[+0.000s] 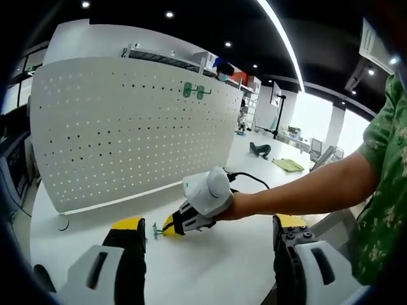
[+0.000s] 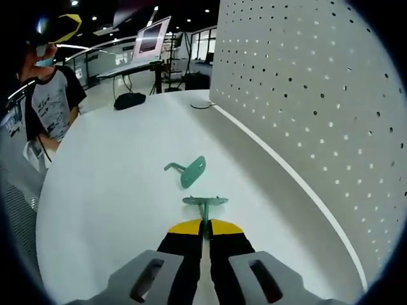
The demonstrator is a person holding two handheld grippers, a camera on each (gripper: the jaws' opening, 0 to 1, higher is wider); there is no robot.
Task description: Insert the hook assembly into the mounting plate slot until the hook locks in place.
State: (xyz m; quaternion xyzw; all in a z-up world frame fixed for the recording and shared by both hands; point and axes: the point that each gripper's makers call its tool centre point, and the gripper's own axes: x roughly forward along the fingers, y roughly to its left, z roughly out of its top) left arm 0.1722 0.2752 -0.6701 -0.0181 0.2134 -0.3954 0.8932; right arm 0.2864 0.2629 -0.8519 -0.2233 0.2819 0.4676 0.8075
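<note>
Hook [image 2: 204, 204] in right gripper's [image 2: 205, 230] closed jaws, low over table [image 2: 108, 190] (left gripper's [image 1: 210, 254] jaws wide apart)

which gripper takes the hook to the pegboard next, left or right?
Right. The right gripper is shut on a green metal hook, lifted just off the white table beside the white perforated pegboard. The left gripper is open and holds nothing. A second green hook lies loose ahead.

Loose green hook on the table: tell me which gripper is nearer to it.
Right. The right gripper, shut on another green hook, sits just short of the loose hook. The left gripper hangs back, open.
</note>
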